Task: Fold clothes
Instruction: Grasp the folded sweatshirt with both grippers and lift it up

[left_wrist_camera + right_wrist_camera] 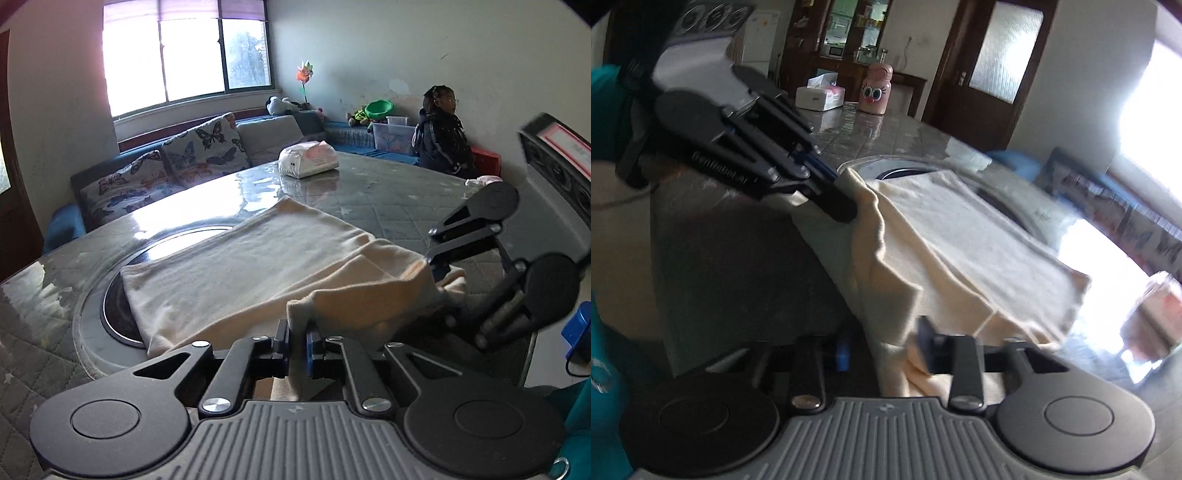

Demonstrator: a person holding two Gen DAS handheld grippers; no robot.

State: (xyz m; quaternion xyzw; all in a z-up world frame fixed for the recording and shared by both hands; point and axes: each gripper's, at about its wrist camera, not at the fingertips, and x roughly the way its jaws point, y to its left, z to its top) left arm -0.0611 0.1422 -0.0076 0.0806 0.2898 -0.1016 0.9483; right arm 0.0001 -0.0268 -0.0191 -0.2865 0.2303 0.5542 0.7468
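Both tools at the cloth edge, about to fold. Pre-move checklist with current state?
1. Left tool shut on the near edge of the cream cloth: ok.
2. Right tool clamped on the cloth: cannot tell. Its fingers stand apart with fabric between them, and the view is blurred.
3. Edge between the two tools taut: not ok, it is wrinkled and slack.
4. Far part of the cloth flat on the table: ok.
5. Tissue pack out of the fold path: ok, it lies beyond the cloth and apart from it.
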